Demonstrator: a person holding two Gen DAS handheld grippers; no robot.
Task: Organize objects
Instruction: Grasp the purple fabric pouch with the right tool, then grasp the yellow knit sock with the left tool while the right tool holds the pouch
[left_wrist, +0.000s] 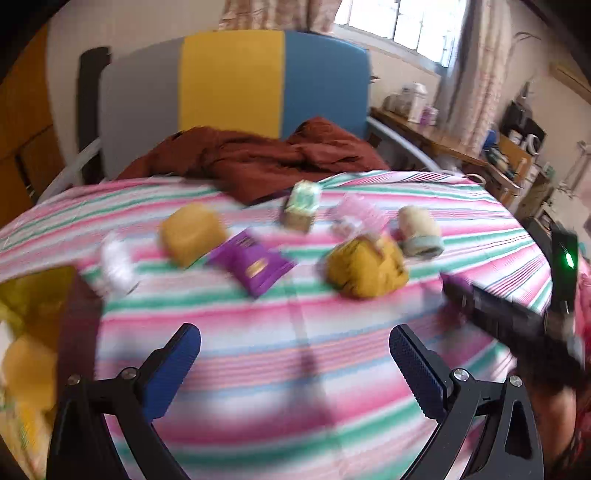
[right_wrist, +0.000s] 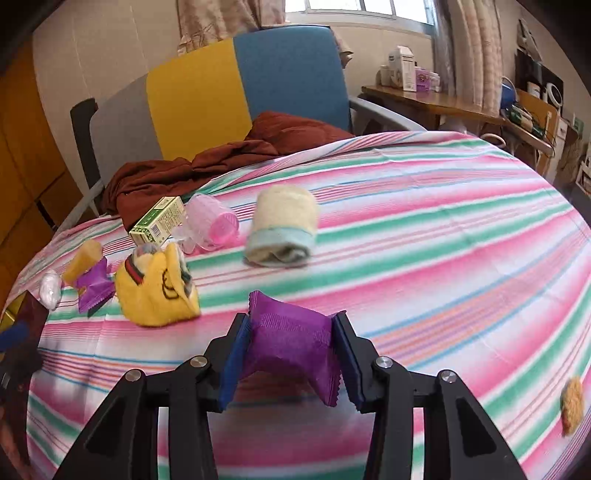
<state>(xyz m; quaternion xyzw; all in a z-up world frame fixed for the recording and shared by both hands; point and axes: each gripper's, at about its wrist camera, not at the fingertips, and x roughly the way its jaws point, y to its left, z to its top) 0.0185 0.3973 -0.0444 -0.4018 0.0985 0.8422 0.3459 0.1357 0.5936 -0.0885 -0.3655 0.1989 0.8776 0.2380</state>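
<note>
the right gripper (right_wrist: 291, 350) pinches a purple packet (right_wrist: 291, 339) near the yellow sock (right_wrist: 159, 291), on its window side; the crinkly wrapper buckles between the pads and could slip free. the left gripper (left_wrist: 295, 369) stands spread and empty over the striped cloth (left_wrist: 295, 424), nearer the camera than that sock. its view is blurred, so the dark box (left_wrist: 44, 314) at its left edge is hard to make out.

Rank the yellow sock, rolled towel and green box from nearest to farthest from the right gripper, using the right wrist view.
From the right gripper:
1. Yellow sock, just ahead to the left.
2. Rolled towel, farther ahead, near centre.
3. Green box, far left, by the brown cloth.
</note>
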